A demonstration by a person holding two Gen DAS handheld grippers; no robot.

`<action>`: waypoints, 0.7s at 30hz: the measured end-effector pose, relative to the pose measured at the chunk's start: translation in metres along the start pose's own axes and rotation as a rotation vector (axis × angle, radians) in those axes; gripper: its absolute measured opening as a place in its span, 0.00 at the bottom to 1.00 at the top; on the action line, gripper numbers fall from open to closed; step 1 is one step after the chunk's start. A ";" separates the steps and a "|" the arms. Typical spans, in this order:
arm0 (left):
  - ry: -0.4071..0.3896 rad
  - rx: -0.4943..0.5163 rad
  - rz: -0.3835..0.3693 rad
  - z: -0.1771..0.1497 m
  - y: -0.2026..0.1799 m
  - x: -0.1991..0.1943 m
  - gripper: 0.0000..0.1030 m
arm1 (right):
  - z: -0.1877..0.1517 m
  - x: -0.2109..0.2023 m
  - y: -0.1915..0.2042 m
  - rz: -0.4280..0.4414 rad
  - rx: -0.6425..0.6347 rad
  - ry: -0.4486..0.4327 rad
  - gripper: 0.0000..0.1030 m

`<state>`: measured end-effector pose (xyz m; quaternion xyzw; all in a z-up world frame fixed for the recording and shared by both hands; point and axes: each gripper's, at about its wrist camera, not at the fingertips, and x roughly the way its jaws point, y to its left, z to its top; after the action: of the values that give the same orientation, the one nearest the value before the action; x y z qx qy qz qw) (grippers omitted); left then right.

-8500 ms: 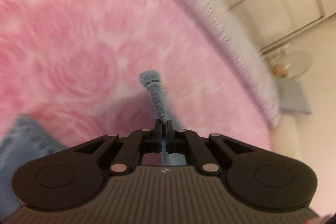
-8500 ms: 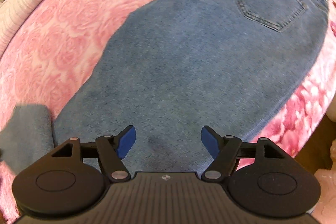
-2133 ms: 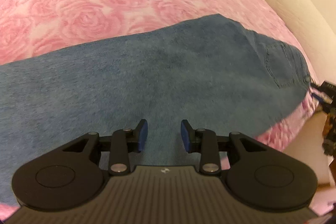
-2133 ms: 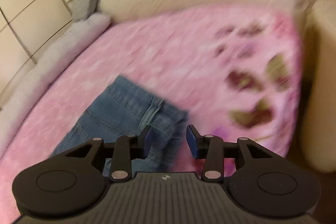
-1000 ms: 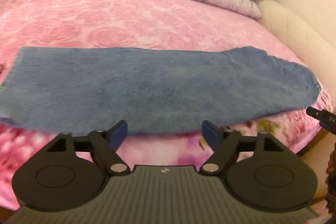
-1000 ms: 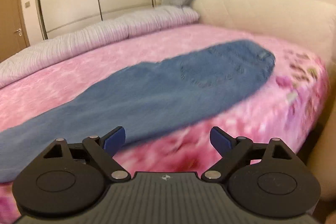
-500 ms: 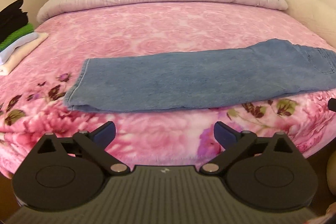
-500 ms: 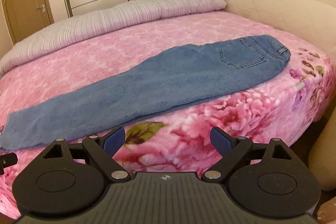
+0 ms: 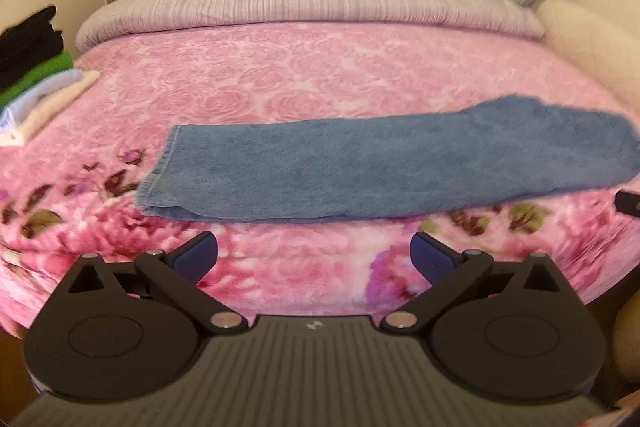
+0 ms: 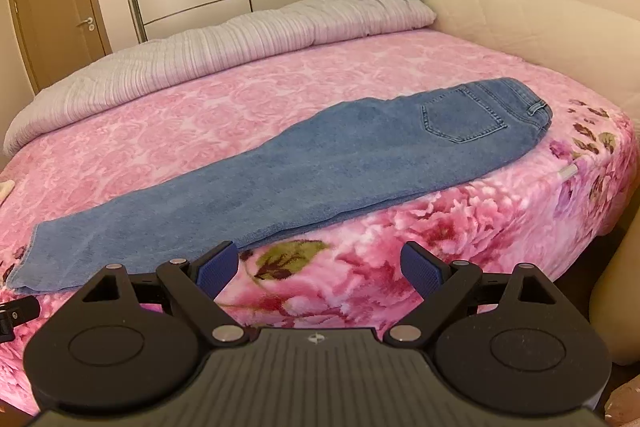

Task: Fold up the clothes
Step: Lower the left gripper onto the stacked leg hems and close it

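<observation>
Both grippers pulled back, fingers wide, jeans (image 10: 320, 167) pocket right view only, clothes stack (image 9: 36, 67) left view only.

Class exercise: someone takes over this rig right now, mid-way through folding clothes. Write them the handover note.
Left gripper: jaws opening, nothing between the fingers.
Right gripper: open, empty.
Both hang off the near edge of the bed, clear of the cloth.
Jeans: flat along the near edge, folded lengthwise leg on leg, back pocket up, waist at the right end, hems at the left.
Stack of folded clothes: far left on the bed.
Done: lengthwise fold.
Left: fold the jeans across their length, probably hems toward waist, then likely add them to the stack.
</observation>
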<state>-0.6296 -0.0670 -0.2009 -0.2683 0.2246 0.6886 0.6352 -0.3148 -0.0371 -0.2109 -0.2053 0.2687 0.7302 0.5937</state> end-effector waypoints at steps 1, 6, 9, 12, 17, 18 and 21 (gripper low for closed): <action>-0.004 -0.038 -0.036 -0.003 0.006 0.000 0.99 | 0.000 0.000 -0.001 0.004 0.003 -0.001 0.88; -0.002 -0.385 -0.260 -0.025 0.062 0.017 0.85 | -0.004 0.009 -0.021 0.049 0.053 0.026 0.88; -0.032 -0.550 -0.275 -0.026 0.094 0.037 0.60 | -0.005 0.025 -0.042 0.093 0.123 0.047 0.88; -0.039 -0.679 -0.268 -0.021 0.119 0.065 0.51 | 0.001 0.043 -0.063 0.119 0.193 0.060 0.88; -0.037 -0.858 -0.248 -0.025 0.150 0.103 0.50 | 0.011 0.070 -0.090 0.140 0.309 0.076 0.88; -0.033 -0.883 -0.232 -0.028 0.154 0.107 0.50 | 0.014 0.075 -0.095 0.140 0.332 0.081 0.88; -0.027 -0.959 -0.190 -0.038 0.166 0.119 0.49 | 0.019 0.085 -0.103 0.140 0.392 0.090 0.88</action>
<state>-0.7978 -0.0174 -0.3121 -0.5411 -0.1514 0.6568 0.5028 -0.2320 0.0545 -0.2640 -0.0993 0.4455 0.6934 0.5576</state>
